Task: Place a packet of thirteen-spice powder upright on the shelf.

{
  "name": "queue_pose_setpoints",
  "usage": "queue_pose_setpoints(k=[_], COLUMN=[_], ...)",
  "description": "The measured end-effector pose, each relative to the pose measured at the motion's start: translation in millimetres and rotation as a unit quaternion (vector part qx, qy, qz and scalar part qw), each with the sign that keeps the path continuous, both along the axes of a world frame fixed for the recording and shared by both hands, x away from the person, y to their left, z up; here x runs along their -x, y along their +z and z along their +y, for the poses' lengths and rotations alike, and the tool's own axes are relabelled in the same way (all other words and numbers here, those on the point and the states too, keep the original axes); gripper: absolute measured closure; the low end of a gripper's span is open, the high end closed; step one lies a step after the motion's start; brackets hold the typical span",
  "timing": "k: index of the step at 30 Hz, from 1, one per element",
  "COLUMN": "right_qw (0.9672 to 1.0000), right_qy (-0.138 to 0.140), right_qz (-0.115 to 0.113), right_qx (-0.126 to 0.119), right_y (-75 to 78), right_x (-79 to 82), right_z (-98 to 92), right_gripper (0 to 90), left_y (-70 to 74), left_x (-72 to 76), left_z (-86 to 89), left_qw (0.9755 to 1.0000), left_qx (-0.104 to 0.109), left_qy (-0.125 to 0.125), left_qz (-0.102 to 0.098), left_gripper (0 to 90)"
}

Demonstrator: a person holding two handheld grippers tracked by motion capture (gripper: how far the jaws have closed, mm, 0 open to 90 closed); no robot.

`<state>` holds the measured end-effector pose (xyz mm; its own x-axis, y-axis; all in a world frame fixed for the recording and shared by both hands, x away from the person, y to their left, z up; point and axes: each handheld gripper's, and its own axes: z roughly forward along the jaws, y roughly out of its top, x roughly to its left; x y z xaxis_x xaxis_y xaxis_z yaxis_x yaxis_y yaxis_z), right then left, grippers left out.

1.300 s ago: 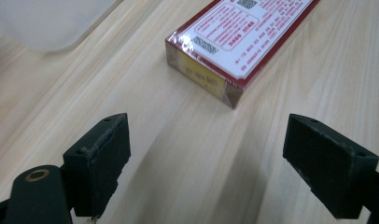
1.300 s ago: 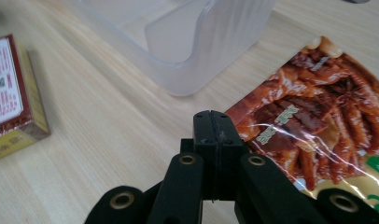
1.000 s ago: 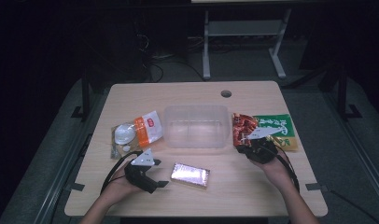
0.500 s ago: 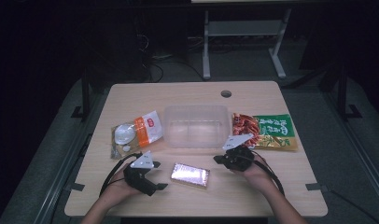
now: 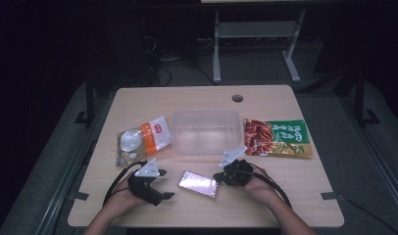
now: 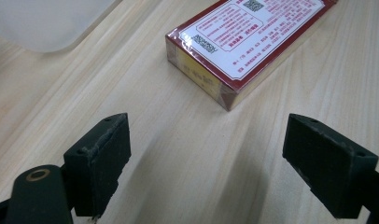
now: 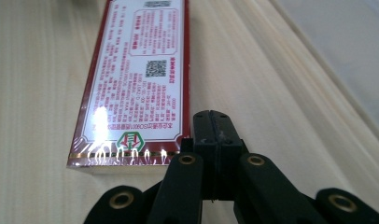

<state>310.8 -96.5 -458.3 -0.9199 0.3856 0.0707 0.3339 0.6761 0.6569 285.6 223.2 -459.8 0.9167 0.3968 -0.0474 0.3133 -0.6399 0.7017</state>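
**A:** Where's the box [image 5: 198,184] from my two grippers?

**B:** It lies flat near the front edge of the worktop [image 5: 285,200], about midway along it, between your hands. I'd call the right gripper [image 5: 228,175] the nearer one. In the right gripper view its tip [image 7: 212,122] sits just beside the box's near right corner [image 7: 136,88]; whether it touches, I cannot tell.

**A:** And my fingers on that side?

**B:** Pressed flat together, nothing between them. So from here I read it as a nudge with the closed tip rather than a grab.

**A:** The left?

**B:** The left gripper [image 5: 158,193] sits towards the front left corner, fingers [image 6: 100,154] spread wide and empty. In the left gripper view the box [image 6: 246,44] lies ahead and a little to the right of the gap, clear of both fingers.

**A:** Which way does the box run?

**B:** Its long axis runs roughly along the front edge, tilted a bit: the left end is farther from the edge, the right end nearer. Printed label face up. From the right gripper the long axis runs nearly straight away from me; from the left it crosses slantwise, with a corner towards me.

**A:** So a push along the length from the right?

**B:** That's my judgement. It would send the box leftwards, towards the open left fingers. The tub [image 5: 205,132] sits behind, well apart.
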Motion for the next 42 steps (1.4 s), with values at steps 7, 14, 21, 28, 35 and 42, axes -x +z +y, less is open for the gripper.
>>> queue_pose_setpoints(k=[7,14,21,28,35,42], right_qw=[1.0,0.9978,0.9973,0.9974,0.9986,0.9982], right_qy=[0.003,-0.053,-0.063,-0.06,-0.04,-0.035], right_qz=[-0.008,0.017,0.033,0.04,0.012,-0.002], right_qx=[0.003,-0.035,-0.017,-0.005,0.032,0.049], right_y=[2.7,18.7,17.8,8.9,-2.3,-4.1], right_x=[8.7,25.0,46.1,46.7,47.3,49.4], right_z=[4.8,-4.9,9.2,25.1,34.2,35.4], right_gripper=[84.6,45.0,26.3,20.5,21.1,22.4], left_y=[-0.8,0.3,0.2,-0.1,-0.2,-0.9], left_x=[1.4,3.3,5.7,6.4,6.1,6.2], left_z=[-0.5,-0.2,-1.4,-1.5,-2.0,-2.9], left_qw=[1.0,1.0,1.0,1.0,1.0,0.9999], left_qx=[-0.003,-0.003,0.0,0.0,-0.003,-0.004], left_qy=[-0.004,-0.006,-0.003,-0.002,-0.006,-0.01], left_qz=[-0.001,-0.005,-0.006,-0.003,-0.004,-0.005], left_gripper=[14.8,14.8,14.8,14.8,14.8,14.8])
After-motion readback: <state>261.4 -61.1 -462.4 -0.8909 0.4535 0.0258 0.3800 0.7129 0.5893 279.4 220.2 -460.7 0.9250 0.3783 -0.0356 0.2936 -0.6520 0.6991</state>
